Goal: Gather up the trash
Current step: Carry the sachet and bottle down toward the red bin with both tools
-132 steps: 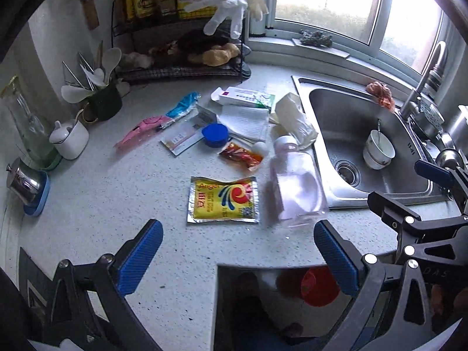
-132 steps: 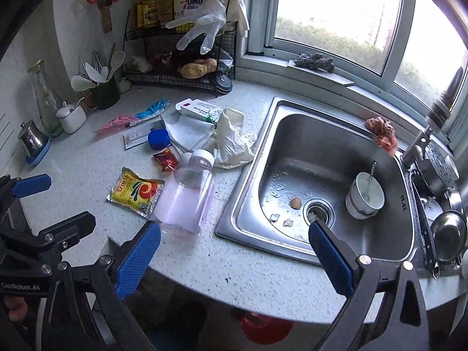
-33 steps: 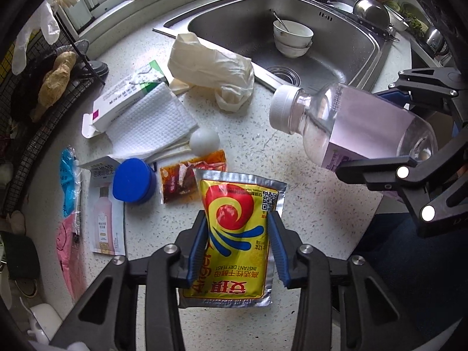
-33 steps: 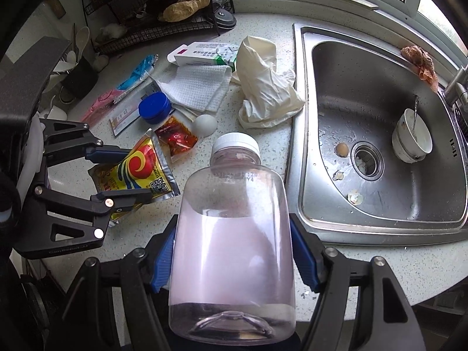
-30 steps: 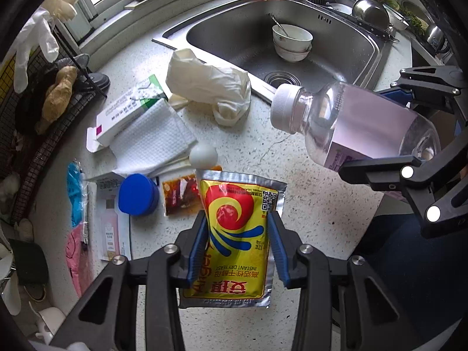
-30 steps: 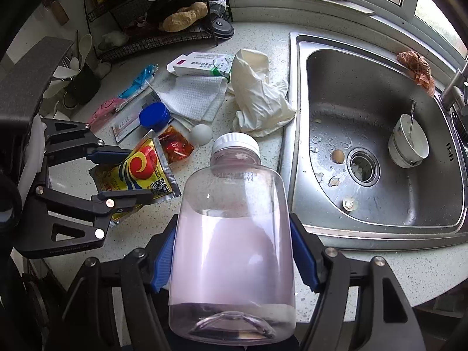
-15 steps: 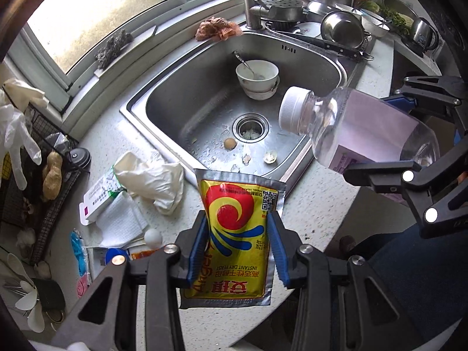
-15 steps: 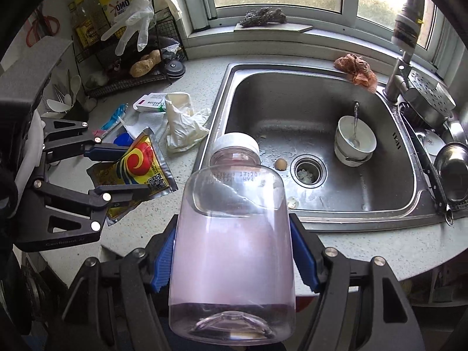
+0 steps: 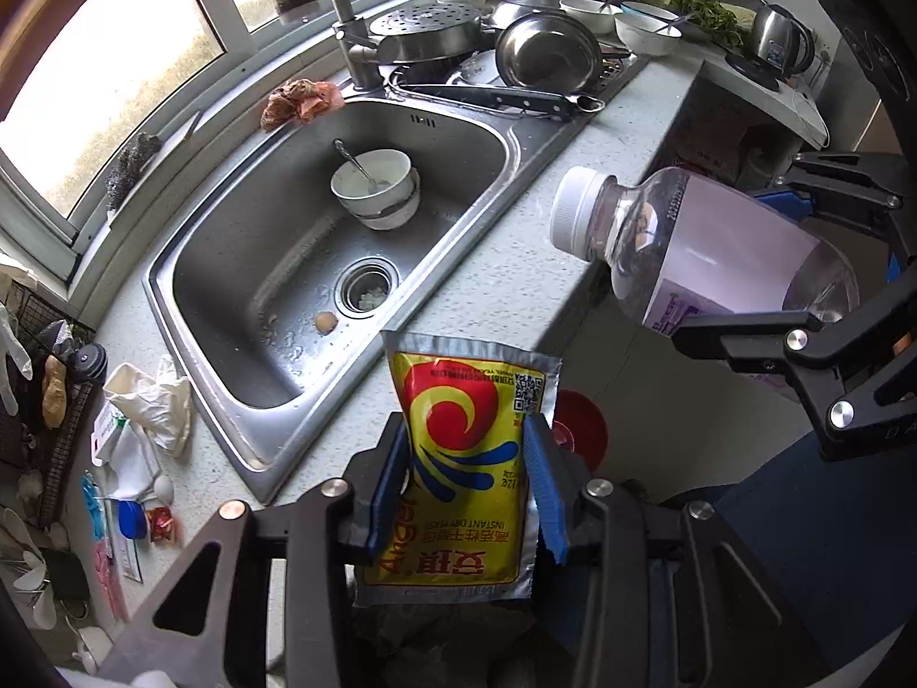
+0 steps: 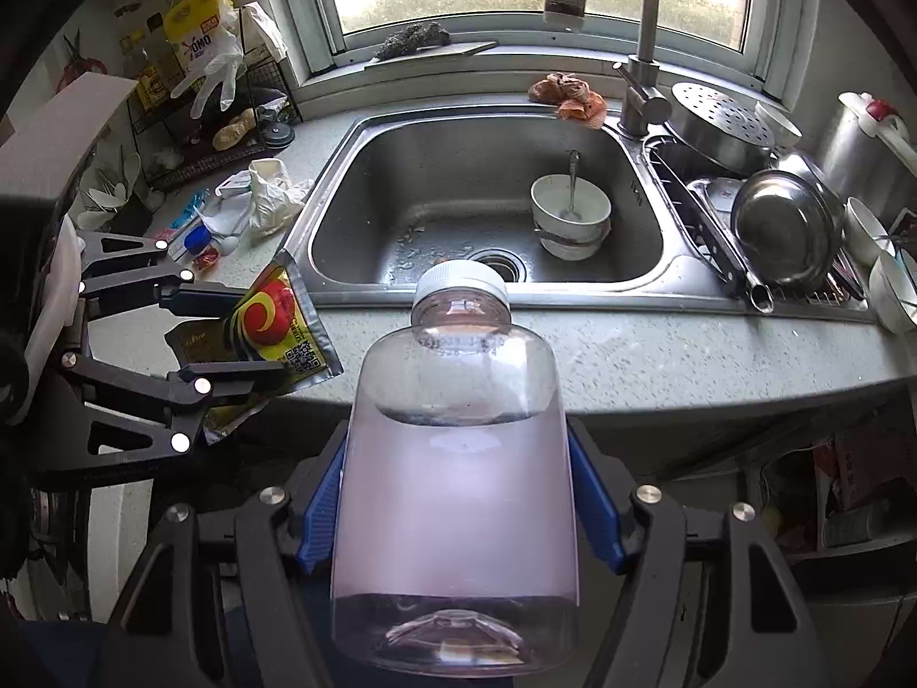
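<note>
The left gripper (image 9: 467,479) clamps a yellow yeast packet (image 9: 467,470) at lower centre of its frame, raised above the counter edge (image 9: 493,298). The right gripper (image 10: 458,510) grips a clear plastic bottle (image 10: 455,493) with white cap, filling its frame's lower centre, in front of the steel sink (image 10: 453,172); more litter lies on the counter at left

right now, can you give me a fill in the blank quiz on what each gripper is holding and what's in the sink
1. The left gripper is shut on a yellow yeast ____.
2. The right gripper is shut on a clear plastic bottle with a ____ cap.
3. In the sink, a spoon stands in the top ____.
4. An orange rag lies beside the base of the ____.

Missing words: packet; white; bowl; faucet
</note>
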Demonstrator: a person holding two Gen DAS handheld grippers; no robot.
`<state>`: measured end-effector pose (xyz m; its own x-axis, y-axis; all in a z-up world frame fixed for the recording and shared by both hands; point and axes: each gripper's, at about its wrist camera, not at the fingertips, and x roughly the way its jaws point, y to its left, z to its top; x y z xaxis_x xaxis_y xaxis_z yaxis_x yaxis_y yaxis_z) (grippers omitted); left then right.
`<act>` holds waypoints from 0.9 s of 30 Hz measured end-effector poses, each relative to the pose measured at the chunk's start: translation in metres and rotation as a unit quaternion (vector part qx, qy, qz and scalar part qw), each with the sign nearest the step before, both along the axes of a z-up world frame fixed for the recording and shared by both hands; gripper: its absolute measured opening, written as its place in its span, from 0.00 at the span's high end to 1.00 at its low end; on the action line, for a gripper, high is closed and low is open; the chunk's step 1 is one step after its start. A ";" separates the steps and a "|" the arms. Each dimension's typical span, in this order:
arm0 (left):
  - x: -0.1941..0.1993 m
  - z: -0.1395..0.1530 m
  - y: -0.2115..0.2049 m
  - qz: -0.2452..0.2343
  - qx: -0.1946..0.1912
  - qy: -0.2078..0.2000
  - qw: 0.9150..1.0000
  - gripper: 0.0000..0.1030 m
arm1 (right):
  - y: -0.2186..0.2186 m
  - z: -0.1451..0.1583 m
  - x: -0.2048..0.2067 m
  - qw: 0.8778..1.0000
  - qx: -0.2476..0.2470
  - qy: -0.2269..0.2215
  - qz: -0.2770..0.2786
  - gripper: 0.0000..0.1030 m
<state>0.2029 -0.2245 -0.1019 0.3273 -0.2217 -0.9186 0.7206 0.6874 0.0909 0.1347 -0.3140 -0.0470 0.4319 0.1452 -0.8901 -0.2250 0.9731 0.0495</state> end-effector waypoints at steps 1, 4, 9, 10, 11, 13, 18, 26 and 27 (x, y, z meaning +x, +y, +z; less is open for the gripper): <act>-0.006 -0.004 -0.006 0.003 -0.001 0.005 1.000 0.62 | -0.005 -0.002 -0.005 1.000 -0.001 0.001 -0.002 0.35; -0.025 -0.021 -0.021 0.015 -0.002 0.021 1.000 0.62 | -0.021 -0.013 -0.022 1.000 -0.002 0.018 -0.007 0.35; -0.049 -0.068 -0.040 0.031 -0.003 0.056 0.998 0.62 | -0.037 -0.047 -0.041 0.999 0.009 0.045 -0.004 0.35; -0.051 -0.080 -0.042 0.037 -0.005 0.066 0.997 0.63 | -0.039 -0.058 -0.042 0.999 0.011 0.053 -0.006 0.35; -0.052 -0.090 -0.044 0.043 -0.007 0.074 0.996 0.63 | -0.042 -0.068 -0.044 0.998 0.012 0.060 -0.009 0.35; -0.053 -0.114 -0.045 0.052 -0.012 0.085 0.995 0.63 | -0.046 -0.088 -0.045 0.997 0.018 0.071 -0.014 0.35; -0.048 -0.186 -0.050 0.069 -0.003 0.111 0.991 0.63 | -0.048 -0.149 -0.042 0.996 0.013 0.084 -0.017 0.35; -0.040 -0.309 -0.056 0.084 0.003 0.132 0.988 0.62 | -0.051 -0.267 -0.030 0.995 0.002 0.101 -0.023 0.35; -0.040 -0.326 -0.057 0.085 0.002 0.136 0.987 0.62 | -0.052 -0.283 -0.028 0.994 0.002 0.103 -0.023 0.35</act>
<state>0.1633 -0.2817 -0.4278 0.1005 -0.1814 -0.9783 0.5937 0.7999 -0.0874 0.1062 -0.3659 -0.3298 0.2472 0.1330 -0.9598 -0.1658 0.9817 0.0933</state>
